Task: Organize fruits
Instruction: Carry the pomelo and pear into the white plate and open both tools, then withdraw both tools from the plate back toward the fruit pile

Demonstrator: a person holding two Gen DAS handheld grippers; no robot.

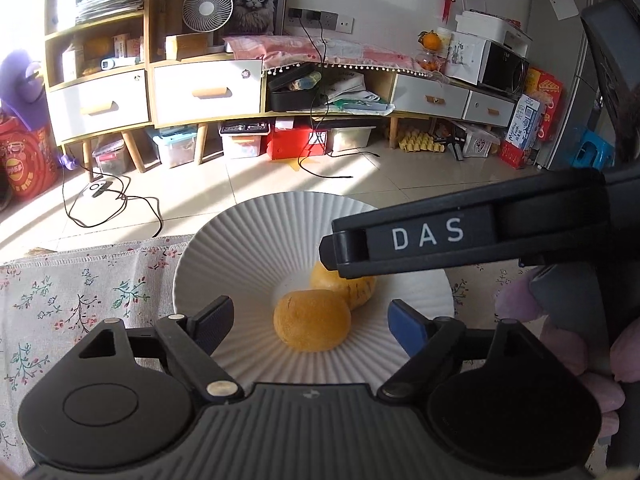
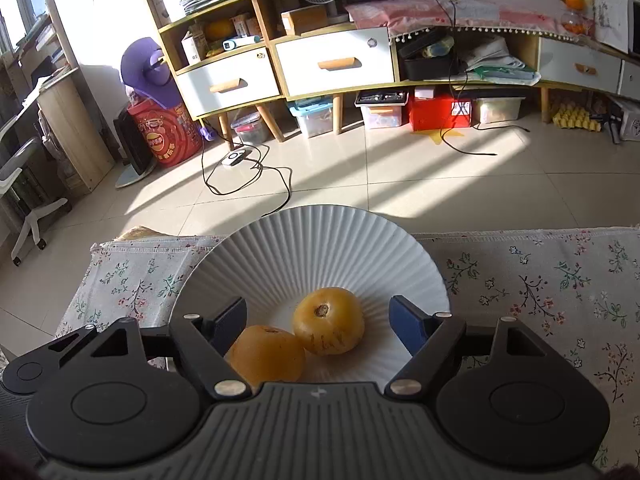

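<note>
1. The left claw [image 1: 310, 326] hangs spread over a ribbed white plate [image 1: 248, 240], pinching nothing; one orange-yellow fruit [image 1: 312, 324] lies between its fingers with a clear gap on either side.
2. The right claw [image 2: 318, 326] is likewise spread and empty above the same plate [image 2: 320, 240], the second fruit [image 2: 328, 320] between its fingers but untouched.
3. Both fruits sit side by side, touching, in the plate's shallow centre, stem scars up.
4. The plate rests at the far edge of a tabletop covered with a floral cloth [image 2: 540, 280].
5. Judging by this, the placing looks done: both fruits gathered on the plate. No other loose fruit shows on the tabletop, so little seems left.
</note>
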